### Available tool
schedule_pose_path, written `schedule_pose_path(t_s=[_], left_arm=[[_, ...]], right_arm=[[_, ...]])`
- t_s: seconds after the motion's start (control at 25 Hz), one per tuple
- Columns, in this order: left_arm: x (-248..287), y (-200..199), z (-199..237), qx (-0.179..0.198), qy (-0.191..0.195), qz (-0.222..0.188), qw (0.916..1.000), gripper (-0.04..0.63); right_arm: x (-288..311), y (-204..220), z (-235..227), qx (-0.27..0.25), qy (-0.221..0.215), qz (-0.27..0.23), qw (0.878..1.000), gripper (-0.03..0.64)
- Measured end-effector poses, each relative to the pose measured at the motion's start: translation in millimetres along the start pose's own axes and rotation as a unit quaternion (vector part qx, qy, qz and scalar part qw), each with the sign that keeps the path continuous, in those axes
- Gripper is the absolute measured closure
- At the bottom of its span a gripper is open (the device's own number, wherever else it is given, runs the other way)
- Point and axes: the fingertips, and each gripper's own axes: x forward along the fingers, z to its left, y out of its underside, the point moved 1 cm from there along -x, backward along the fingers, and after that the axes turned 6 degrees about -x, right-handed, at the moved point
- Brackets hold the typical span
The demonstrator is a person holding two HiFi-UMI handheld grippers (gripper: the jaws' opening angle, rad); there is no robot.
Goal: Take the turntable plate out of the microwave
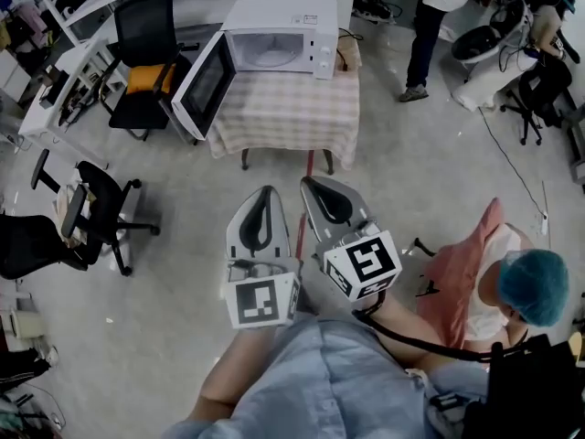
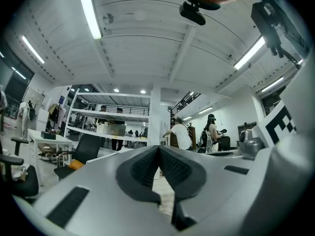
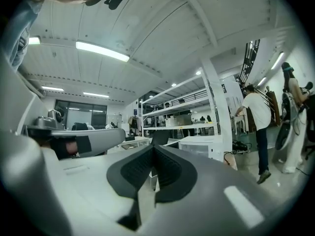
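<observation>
A pale grey workshop floor [image 1: 174, 282] spreads below. Low in the centre of the head view, the grey left claw [image 1: 266, 196] and the grey right claw [image 1: 316, 190] point side by side up the frame. Each is clenched tight with nothing between its jaws. Further up stands a small table [image 1: 288, 117] draped in a checked cloth. It carries a white box-shaped microwave [image 1: 283, 15] whose door [image 1: 206, 85] hangs open to the left. The round glass turntable plate [image 1: 271, 58] lies inside the open cavity, faintly visible, well apart from both claws.
</observation>
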Motion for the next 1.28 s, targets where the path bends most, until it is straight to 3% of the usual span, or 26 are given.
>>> schedule_pose_path(t_s=[0.68, 1.28], left_arm=[[72, 12, 70, -0.016, 0.005, 0.016, 0.9997, 0.588], [209, 16, 90, 0.008, 0.013, 0.036, 0.9992, 0.588]], right_arm=[[92, 10, -25, -0.004, 0.018, 0.015, 1.000, 0.615], [191, 8, -125, 0.012, 0.025, 0.007, 1.000, 0.615]])
